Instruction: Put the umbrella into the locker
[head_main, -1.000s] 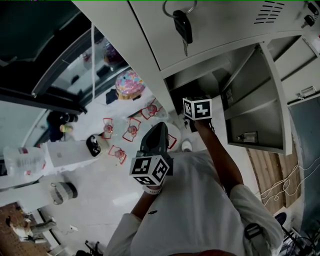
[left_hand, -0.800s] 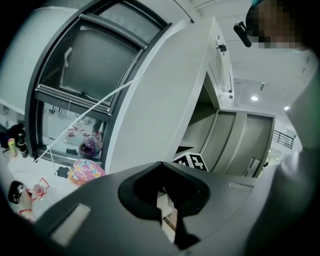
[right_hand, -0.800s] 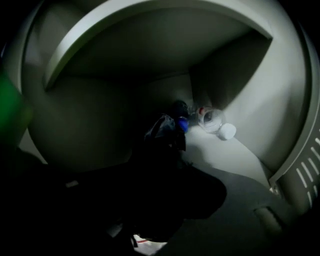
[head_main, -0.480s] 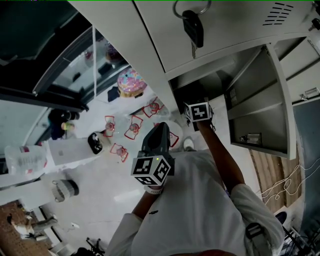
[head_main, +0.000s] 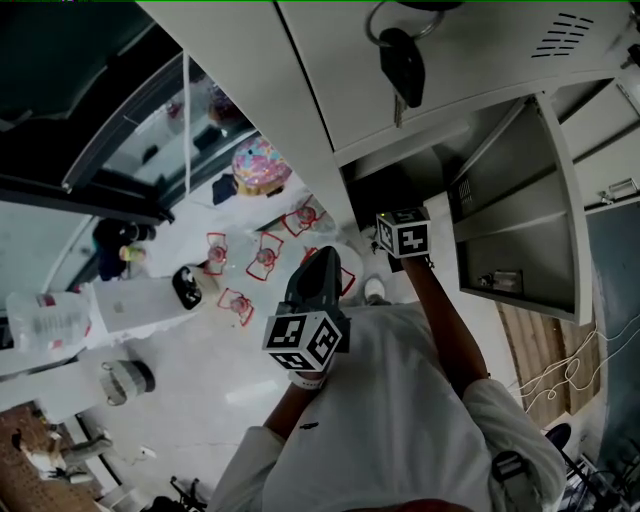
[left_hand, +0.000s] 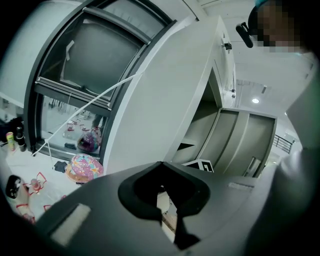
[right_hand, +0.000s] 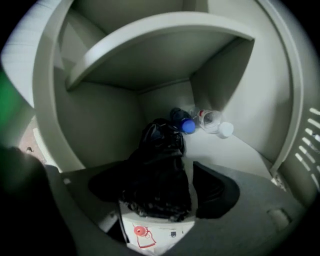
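Fingers (right_hand: 215, 190) of the right gripper (right_hand: 160, 175) stand wide apart and have just been opening. The black umbrella (right_hand: 157, 150) lies between them, folded up. It rests on the floor of the locker (right_hand: 235, 150). The finger on the right side does not touch the umbrella. The other finger is mostly hidden behind it. Under the near end of the umbrella, close to the fingers, sits a white thing with a red picture (right_hand: 155, 235). Past the far end of the umbrella, in the back corner, lie 2 bottles. 1 has a blue cap (right_hand: 188, 126) and 1 has a white cap (right_hand: 225, 129). A shelf (right_hand: 165, 55) hangs above the fingers.

The left gripper (left_hand: 167, 215) is outside the locker, held up in the air in front of the person's white shirt (head_main: 400, 420). Its fingers (left_hand: 142, 200) are close together with nothing between them. Beyond them stands the pale side of the locker. The locker door (head_main: 520, 230) is swung open to the right.
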